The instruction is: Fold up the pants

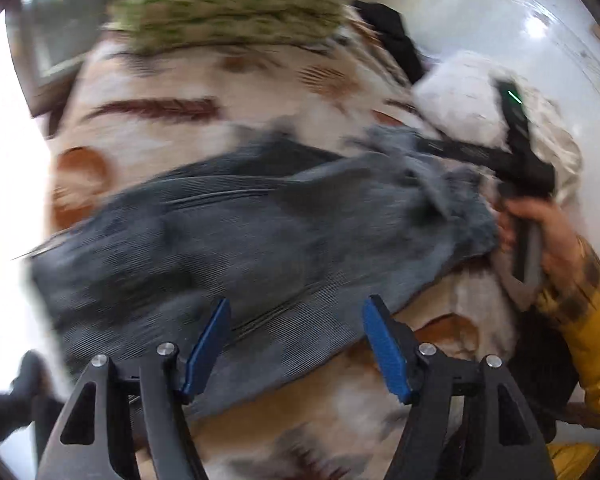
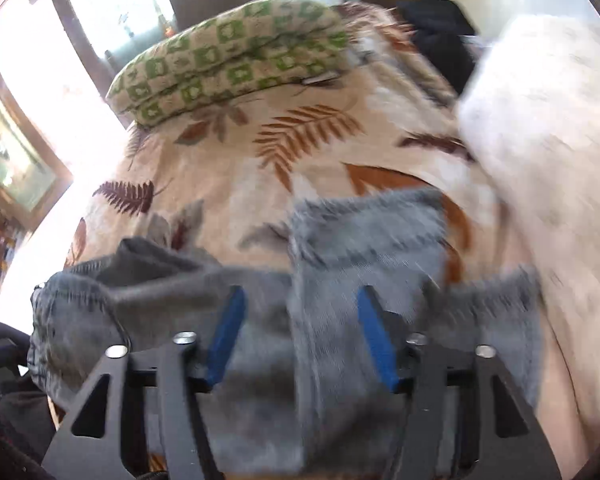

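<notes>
Both tongs, left [image 1: 296, 344] and right [image 2: 300, 336], hang released above the grey pants [image 1: 220, 232] lying on the bed [image 2: 220, 176]. One fold looks finished; next, regrasp an edge.

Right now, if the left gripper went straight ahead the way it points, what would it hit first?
Most likely the grey-blue denim pants lying on the leaf-patterned bedspread; the open left gripper points down at them, though blur hides depth.

A green-checked pillow [image 2: 228, 56] lies on the leaf-print bedspread [image 2: 300, 148], near a black garment [image 2: 440, 28].
</notes>
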Demonstrator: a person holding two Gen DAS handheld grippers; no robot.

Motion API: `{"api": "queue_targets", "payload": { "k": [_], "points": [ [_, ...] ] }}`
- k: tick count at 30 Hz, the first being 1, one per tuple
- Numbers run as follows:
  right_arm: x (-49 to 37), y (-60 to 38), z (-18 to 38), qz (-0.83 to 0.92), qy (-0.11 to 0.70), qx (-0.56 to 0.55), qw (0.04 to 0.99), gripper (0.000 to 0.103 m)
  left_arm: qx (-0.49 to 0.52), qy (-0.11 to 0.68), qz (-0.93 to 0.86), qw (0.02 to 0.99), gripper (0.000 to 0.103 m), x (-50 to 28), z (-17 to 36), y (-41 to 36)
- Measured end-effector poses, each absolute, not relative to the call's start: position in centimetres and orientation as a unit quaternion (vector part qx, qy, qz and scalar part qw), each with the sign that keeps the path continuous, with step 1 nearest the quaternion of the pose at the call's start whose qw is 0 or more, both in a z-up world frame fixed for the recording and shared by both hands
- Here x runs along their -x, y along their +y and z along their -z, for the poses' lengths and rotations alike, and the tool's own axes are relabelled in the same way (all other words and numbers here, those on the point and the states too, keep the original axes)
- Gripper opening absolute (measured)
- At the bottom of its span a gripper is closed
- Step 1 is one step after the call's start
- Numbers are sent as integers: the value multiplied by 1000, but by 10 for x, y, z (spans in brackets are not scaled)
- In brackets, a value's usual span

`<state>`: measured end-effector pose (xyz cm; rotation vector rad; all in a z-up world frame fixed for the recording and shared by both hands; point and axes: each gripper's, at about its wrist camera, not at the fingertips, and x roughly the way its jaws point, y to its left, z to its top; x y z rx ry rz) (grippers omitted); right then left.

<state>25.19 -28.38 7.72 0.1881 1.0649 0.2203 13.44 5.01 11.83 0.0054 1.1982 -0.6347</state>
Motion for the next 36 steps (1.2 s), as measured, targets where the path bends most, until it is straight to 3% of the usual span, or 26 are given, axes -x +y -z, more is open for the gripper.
{"api": "queue_targets", "payload": {
  "k": [6,7,8,9,10,13,19,30,31,32,36],
  "points": [
    [-324,-268,-39,-105,585,-36,803,64,-5,577,374,726,65,-151,-66,-51],
    [-329,-263,-32,-103,592,-14,799,55,-2,582,380,719,63,-153,-59,-60],
    [-331,-260,-27,-95,595,12,798,17,0,587,383,713,61,-155,-52,-68],
    [-330,-261,-26,-90,594,24,799,7,0,592,386,707,54,-156,-47,-74],
    [-325,-266,-30,-94,582,16,808,9,-2,595,390,702,45,-155,-44,-80],
    [-299,-299,-56,-92,541,-16,836,9,-13,589,416,693,33,-148,-46,-92],
    [-231,-376,-93,-46,524,-38,850,9,-34,575,456,678,29,-131,-56,-130],
    [-182,-430,-54,3,553,-57,831,9,-190,530,464,684,28,-95,-49,-200],
    [-182,-431,-54,4,551,-56,832,9,-191,526,461,689,11,-95,-51,-201],
    [-182,-431,-56,3,549,-57,834,9,-189,526,460,690,2,-94,-53,-205],
    [-173,-434,-74,3,526,-60,848,9,-185,507,481,691,2,-88,-72,-193]
  ]
}}
